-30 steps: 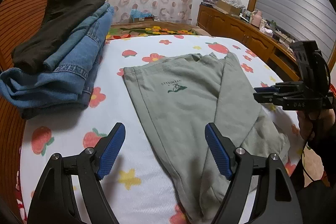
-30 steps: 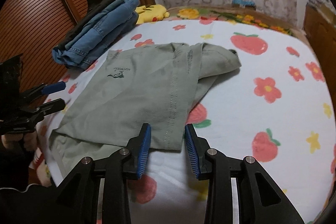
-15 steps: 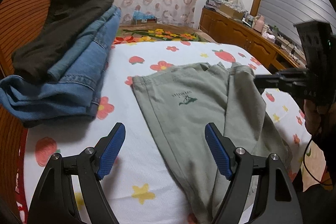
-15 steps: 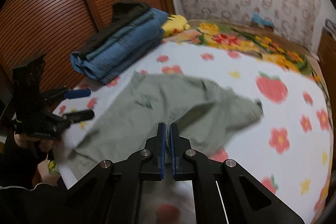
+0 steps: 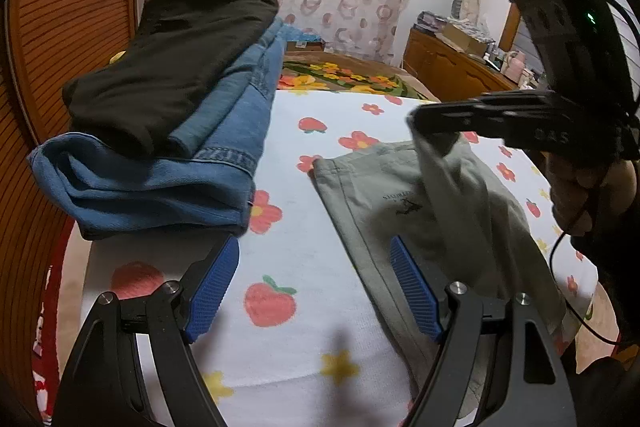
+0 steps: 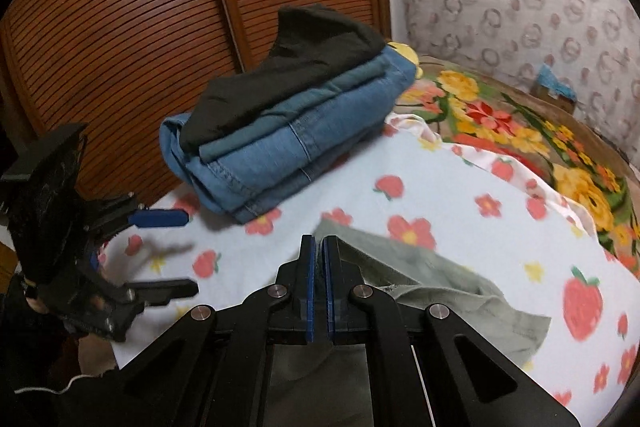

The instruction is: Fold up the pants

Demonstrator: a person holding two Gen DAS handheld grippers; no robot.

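So the green pants (image 5: 452,211) are lying on the bed (image 5: 304,267), taking up the 3 to 5 o'clock part of the left wrist view, with a stack of folded jeans (image 5: 160,171) well apart at 9 to 10 o'clock. Right gripper (image 6: 319,287) has its jaws pressed together on a bit of the pants' fabric and is lifting it, so the cloth hangs off in a limp peak. It's thin, soft cotton-ish stuff by the look of it: light, floppy, will sag and crease wherever it isn't supported. I'd say hems and seamed edges are the best places to pinch since they're thicker and won't slip. Exactly which edge is pinched, hard to tell, the right wrist view is blurry. Left gripper (image 5: 316,291) hovers low over the bed with jaws spread wide, holding nothing, pointed at the long side seam nearby. Right one sits higher, held roughly level.
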